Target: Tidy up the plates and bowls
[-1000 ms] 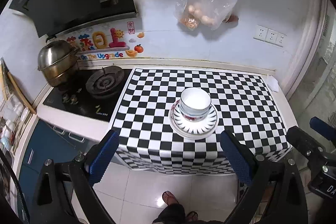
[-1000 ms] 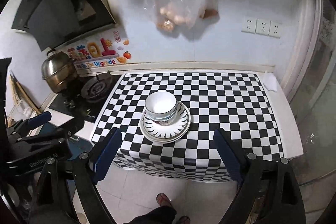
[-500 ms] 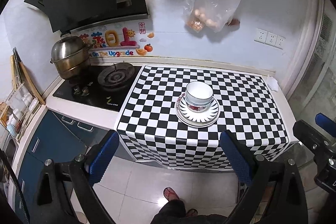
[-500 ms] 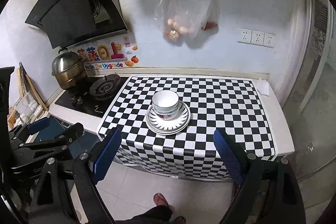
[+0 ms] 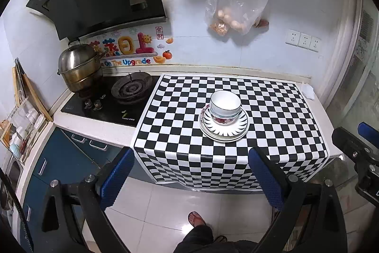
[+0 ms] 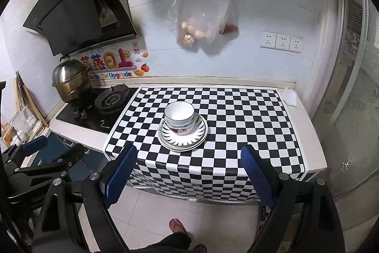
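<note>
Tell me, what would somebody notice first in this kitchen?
Probably the black-and-white checkered cloth over the counter, with white bowls stacked on striped plates in its middle. Next, a steel pot on the stove at left, and a plastic bag hanging on the wall.

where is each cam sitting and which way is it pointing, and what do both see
Left wrist: sits on the left gripper, held back over the floor, facing the counter and wall; shows its open blue fingers, the person's foot and the right gripper at the right edge.
Right wrist: sits on the right gripper, also back from the counter, facing the same wall; shows its open fingers and the left gripper at lower left.
Shared: stacked bowls on plates, checkered cloth, stove, steel pot, hanging bag.
</note>
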`<state>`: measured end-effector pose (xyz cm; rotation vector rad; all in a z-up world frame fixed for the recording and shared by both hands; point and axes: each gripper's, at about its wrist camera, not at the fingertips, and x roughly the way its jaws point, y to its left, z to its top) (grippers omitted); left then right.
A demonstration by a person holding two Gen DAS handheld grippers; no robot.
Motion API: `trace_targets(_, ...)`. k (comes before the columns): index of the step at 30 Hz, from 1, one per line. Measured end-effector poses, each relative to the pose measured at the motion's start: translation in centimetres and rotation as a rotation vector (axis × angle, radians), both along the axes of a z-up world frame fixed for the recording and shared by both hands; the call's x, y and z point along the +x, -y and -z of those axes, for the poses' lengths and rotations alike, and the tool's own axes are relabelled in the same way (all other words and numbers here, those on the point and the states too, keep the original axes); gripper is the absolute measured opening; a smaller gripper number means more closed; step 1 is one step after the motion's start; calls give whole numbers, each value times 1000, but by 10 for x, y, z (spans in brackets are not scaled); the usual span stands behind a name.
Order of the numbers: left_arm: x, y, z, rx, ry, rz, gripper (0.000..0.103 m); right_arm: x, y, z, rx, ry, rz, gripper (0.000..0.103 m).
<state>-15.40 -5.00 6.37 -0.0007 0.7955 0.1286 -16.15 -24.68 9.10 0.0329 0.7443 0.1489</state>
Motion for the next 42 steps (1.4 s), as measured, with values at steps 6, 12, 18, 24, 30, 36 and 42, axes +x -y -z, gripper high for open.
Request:
trace_targets(6, 2, -2, 0, 6, -3, 11, 98, 3, 2, 2, 1, -1, 9, 91)
trace_targets(12, 2, -1, -1, 8, -6, 10, 98, 4, 3, 2, -4, 1, 8, 91)
trace_targets(18, 5, -2, -1, 7, 2, 11, 98, 4, 2, 2, -3, 2, 9, 91)
trace_targets(24, 7, -2, 0, 5, 11, 18, 98, 5, 4, 2, -16, 4, 4, 91)
trace_targets(30, 2, -1, -5, -3, 24, 17, 98, 7, 9, 1, -24, 12, -2, 91)
trace_targets(36, 0, -1, -11, -6, 39, 20, 98, 7, 12, 1, -23, 14, -7, 91)
trace_targets(42, -2, 1, -14, -3, 46, 25, 98, 7, 13, 0, -27, 17, -5, 91)
